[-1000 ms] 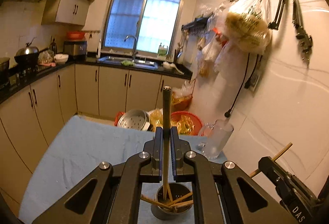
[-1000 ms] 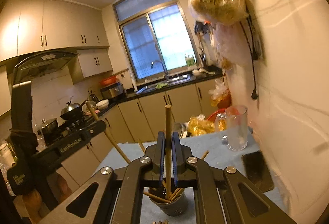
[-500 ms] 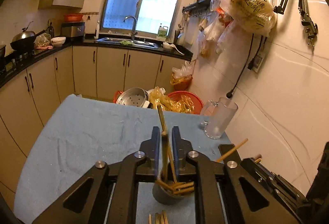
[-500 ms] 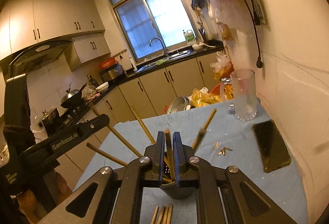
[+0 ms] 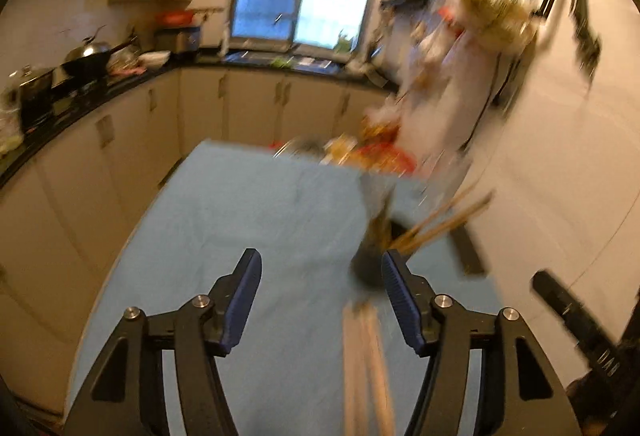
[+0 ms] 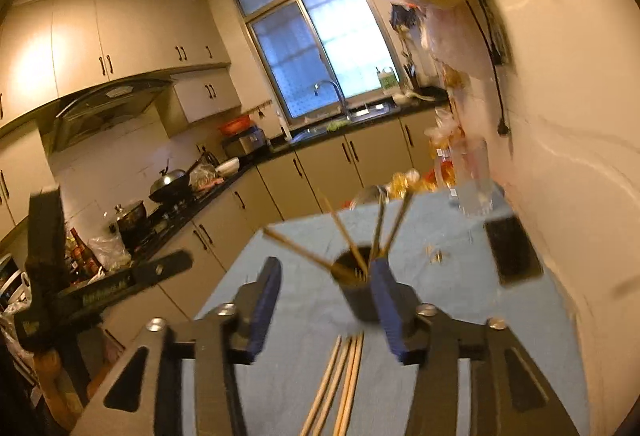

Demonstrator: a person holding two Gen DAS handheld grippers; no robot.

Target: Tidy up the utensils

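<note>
1. On the left side of the right wrist view, the left gripper (image 6: 120, 284) reaches in over the table edge; in its own view the left gripper (image 5: 320, 292) has jaws opening and nothing between them, only bare cloth.
2. Toward the middle, loose chopsticks (image 6: 340, 380) lie side by side on the blue tablecloth (image 6: 460, 276) just in front of the dark holder cup (image 6: 356, 288), probably laid there for easy one-at-a-time picking.
3. Several chopsticks (image 6: 372, 232) already stand fanned out in the cup, leaning on its rim, so sorting looks partly done.
4. The right gripper (image 6: 326, 300) is likewise opening and empty, its right pad in front of the cup.
5. Further right, a glass mug (image 6: 472, 192) and dark phone (image 6: 512, 248) sit near the wall; cabinets, stove and window ring the kitchen.
</note>
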